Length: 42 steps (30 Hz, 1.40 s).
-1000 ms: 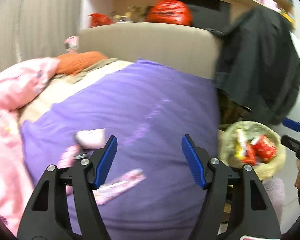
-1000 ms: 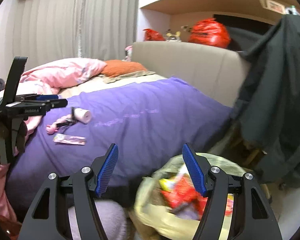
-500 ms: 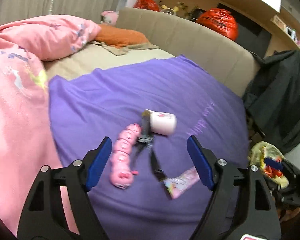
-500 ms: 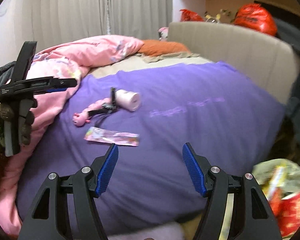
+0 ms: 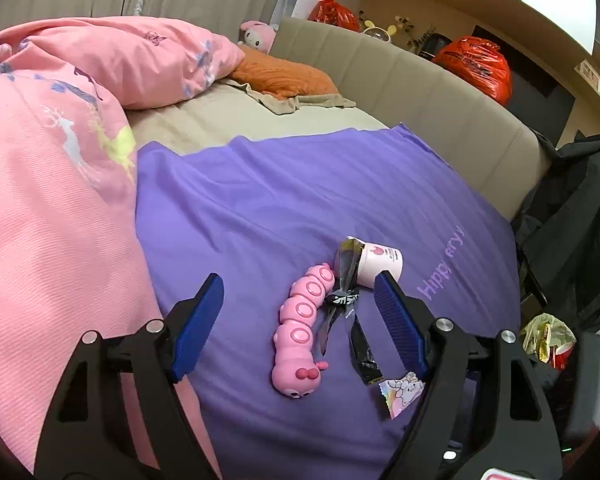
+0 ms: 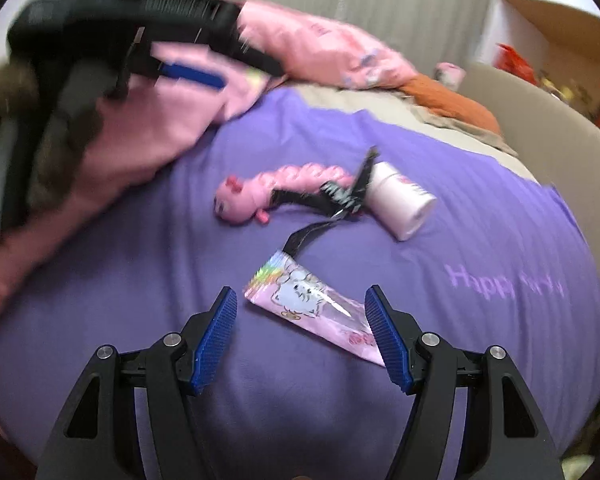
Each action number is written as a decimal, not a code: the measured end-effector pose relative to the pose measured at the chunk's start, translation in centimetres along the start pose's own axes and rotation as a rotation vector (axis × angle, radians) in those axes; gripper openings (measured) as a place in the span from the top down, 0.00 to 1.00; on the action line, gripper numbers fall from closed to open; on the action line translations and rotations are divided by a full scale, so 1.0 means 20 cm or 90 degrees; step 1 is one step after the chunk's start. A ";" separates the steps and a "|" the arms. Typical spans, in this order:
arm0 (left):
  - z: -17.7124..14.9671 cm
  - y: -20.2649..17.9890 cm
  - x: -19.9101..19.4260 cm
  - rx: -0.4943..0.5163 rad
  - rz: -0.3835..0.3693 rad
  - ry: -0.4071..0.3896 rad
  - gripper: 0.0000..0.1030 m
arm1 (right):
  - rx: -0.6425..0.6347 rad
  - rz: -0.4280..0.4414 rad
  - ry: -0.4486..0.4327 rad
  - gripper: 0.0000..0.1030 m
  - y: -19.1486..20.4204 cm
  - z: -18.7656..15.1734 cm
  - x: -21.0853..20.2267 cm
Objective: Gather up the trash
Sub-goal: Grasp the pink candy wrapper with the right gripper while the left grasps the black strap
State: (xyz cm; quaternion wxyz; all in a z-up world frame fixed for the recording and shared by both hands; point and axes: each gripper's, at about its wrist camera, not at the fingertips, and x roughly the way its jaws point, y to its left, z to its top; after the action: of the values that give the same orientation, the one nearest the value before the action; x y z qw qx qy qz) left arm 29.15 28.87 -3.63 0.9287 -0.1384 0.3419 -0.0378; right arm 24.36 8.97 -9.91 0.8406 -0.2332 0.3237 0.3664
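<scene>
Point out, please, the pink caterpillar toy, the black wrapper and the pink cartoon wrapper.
pink caterpillar toy (image 5: 302, 335), left wrist view, middle segment.
black wrapper (image 5: 343, 300), left wrist view, twisted middle.
pink cartoon wrapper (image 6: 306, 291), right wrist view, printed face.

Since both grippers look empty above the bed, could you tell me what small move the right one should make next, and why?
Probably lower the right gripper and close it on the flat pink cartoon-print wrapper: its jaws are open, and the wrapper lies loose on the purple bedspread between them, nearest of the litter.

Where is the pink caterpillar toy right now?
The pink caterpillar toy lies on the purple blanket, between the open left tongs in the left wrist view, right beside the black wrapper and near the small white cup.
</scene>
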 end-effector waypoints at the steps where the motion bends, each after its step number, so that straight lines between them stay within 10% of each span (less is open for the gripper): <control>1: 0.00 0.00 0.00 -0.001 -0.004 0.000 0.28 | -0.014 0.000 0.006 0.42 -0.01 -0.01 0.02; 8: -0.02 -0.01 0.07 -0.003 -0.057 0.029 0.28 | 0.050 0.035 0.035 0.83 -0.16 -0.05 0.03; 14: -0.10 -0.18 0.24 0.042 -0.122 0.113 0.29 | 0.171 -0.016 0.015 0.86 -0.39 -0.15 -0.08; 23: -0.13 -0.29 0.54 0.067 -0.041 0.151 0.33 | 0.244 -0.066 0.032 0.87 -0.57 -0.28 -0.12; 29: -0.14 -0.33 0.63 0.098 -0.054 0.171 0.45 | 0.294 -0.002 -0.004 0.86 -0.60 -0.34 -0.14; 31: -0.15 -0.34 0.62 0.107 -0.070 0.182 0.49 | 0.303 0.009 -0.012 0.80 -0.61 -0.32 -0.13; 33: -0.14 -0.35 0.59 0.108 -0.096 0.180 0.49 | 0.300 0.025 -0.019 0.52 -0.60 -0.29 -0.13; 36: -0.08 -0.32 0.51 0.098 -0.112 0.155 0.49 | 0.271 0.072 0.003 0.50 -0.56 -0.23 -0.10; 42: -0.01 -0.21 0.44 0.056 -0.081 0.106 0.49 | 0.211 -0.031 -0.007 0.50 -0.48 -0.11 -0.05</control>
State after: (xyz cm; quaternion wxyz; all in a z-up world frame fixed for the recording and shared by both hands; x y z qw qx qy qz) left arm 35.85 23.43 -8.09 0.8980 -0.1155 0.4062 -0.1233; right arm 30.39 1.22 -9.21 0.8781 -0.0969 0.3690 0.2887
